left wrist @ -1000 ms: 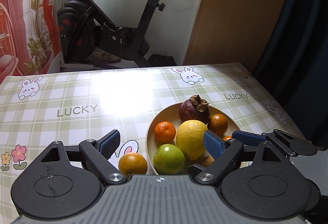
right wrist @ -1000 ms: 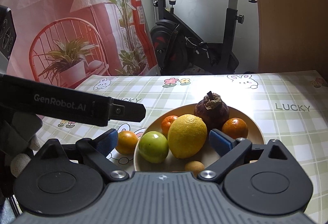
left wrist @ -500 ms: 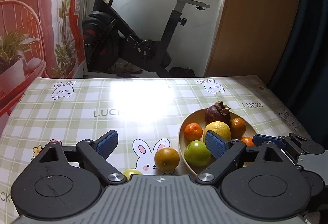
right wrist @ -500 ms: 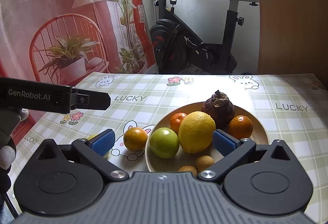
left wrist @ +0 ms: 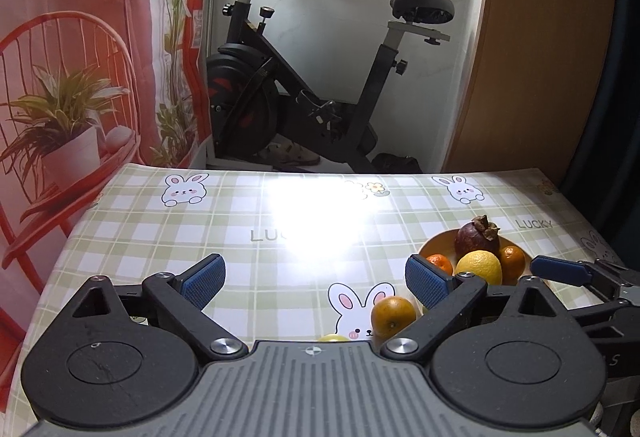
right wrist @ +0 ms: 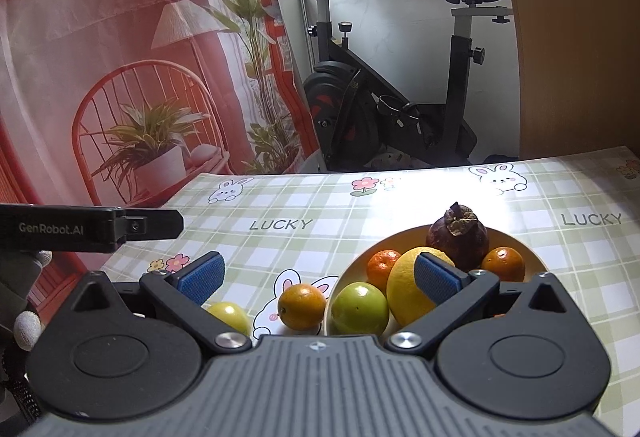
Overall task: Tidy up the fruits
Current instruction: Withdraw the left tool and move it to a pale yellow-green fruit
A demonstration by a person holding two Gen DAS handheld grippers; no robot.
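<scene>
A beige plate [right wrist: 520,241] on the checked tablecloth holds a dark mangosteen [right wrist: 458,239], a lemon [right wrist: 408,289], a green apple [right wrist: 360,309] and two small oranges [right wrist: 503,263]. Left of the plate, on the cloth, lie a loose orange [right wrist: 301,306] and a yellow-green fruit [right wrist: 230,317]. My right gripper [right wrist: 318,277] is open, above and in front of the loose fruit. My left gripper [left wrist: 316,279] is open and empty, with the loose orange [left wrist: 393,316] just inside its right finger. The plate [left wrist: 436,243] shows at its right.
An exercise bike [left wrist: 320,93] stands beyond the table's far edge. A red printed curtain [right wrist: 120,77] hangs on the left and a wooden panel [left wrist: 532,57] on the right. The other gripper's body [right wrist: 88,229] and a gloved hand [right wrist: 24,317] reach in from the left.
Both grippers have pulled back and risen, so the plate looks smaller and more of the room shows. The left view has swung leftward. The yellow-green fruit has come into view.
</scene>
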